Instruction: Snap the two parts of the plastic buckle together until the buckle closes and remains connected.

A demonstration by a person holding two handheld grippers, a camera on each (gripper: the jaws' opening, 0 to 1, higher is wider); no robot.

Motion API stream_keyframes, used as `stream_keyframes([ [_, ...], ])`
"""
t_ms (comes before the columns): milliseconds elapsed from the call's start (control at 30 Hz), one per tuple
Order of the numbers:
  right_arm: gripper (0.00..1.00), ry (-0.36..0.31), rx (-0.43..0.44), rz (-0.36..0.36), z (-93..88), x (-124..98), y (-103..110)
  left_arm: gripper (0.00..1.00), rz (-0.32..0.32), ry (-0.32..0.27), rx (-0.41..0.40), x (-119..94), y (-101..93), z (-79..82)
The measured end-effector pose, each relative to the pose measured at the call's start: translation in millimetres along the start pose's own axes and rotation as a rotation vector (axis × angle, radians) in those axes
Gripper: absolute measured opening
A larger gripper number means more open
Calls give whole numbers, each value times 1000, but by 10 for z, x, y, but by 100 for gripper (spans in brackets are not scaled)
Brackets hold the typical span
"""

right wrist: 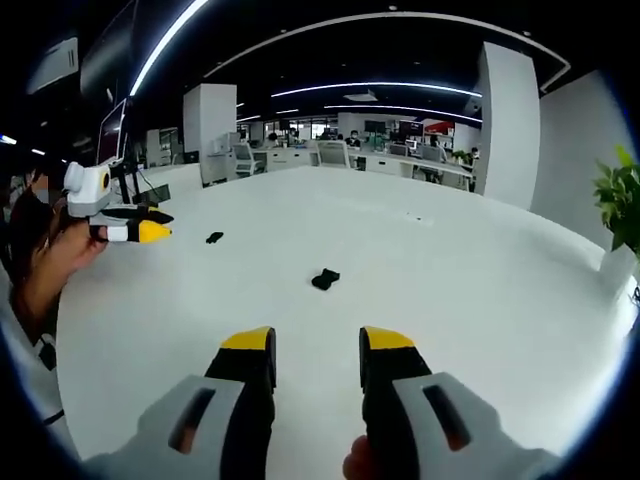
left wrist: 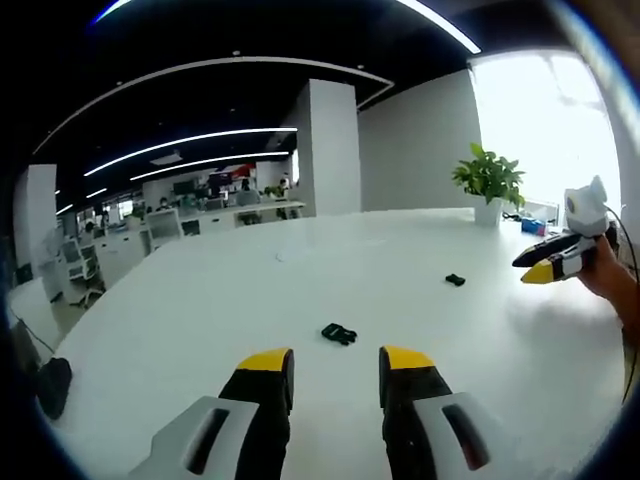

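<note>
- Hovering over the white desk [left wrist: 300, 290], the left gripper [left wrist: 335, 365] has its jaws spread and nothing between them; it sits low and lined up with the nearer buckle piece [left wrist: 339, 333], likely staged for the first pick.
- That piece lies flat on the desk just ahead of the left jaws, untouched.
- Second buckle piece [left wrist: 455, 279] lies farther out toward the plant [left wrist: 489, 178], well apart from the first. Nothing joined yet; task looks to be at the start.
- Right gripper [right wrist: 315, 345] is also open and empty, aimed at a buckle piece [right wrist: 325, 279] from the other side.
- Both pieces lie in open space, so neither approach is blocked.
</note>
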State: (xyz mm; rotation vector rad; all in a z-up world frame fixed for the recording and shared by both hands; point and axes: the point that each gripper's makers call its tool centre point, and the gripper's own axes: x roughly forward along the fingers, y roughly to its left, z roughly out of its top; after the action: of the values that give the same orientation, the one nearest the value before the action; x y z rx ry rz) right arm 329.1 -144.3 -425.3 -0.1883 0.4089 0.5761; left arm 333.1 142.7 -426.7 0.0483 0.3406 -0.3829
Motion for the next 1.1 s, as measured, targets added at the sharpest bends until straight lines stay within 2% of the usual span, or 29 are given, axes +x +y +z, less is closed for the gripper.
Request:
stream_keyframes([
  [167,34,1,-12,4,34,20,-9,34,12,13,21,13,56,24],
  [400,34,-10,-17,2,92,28,-31,34,-14,17,25,67,70,64],
  [800,33,-7,-28,8,161,80,-101,33,-8,32,23,119,186,34],
  [1100,33,7,-48,32,187,130,-102,33,-43,53,23,188,189,8],
])
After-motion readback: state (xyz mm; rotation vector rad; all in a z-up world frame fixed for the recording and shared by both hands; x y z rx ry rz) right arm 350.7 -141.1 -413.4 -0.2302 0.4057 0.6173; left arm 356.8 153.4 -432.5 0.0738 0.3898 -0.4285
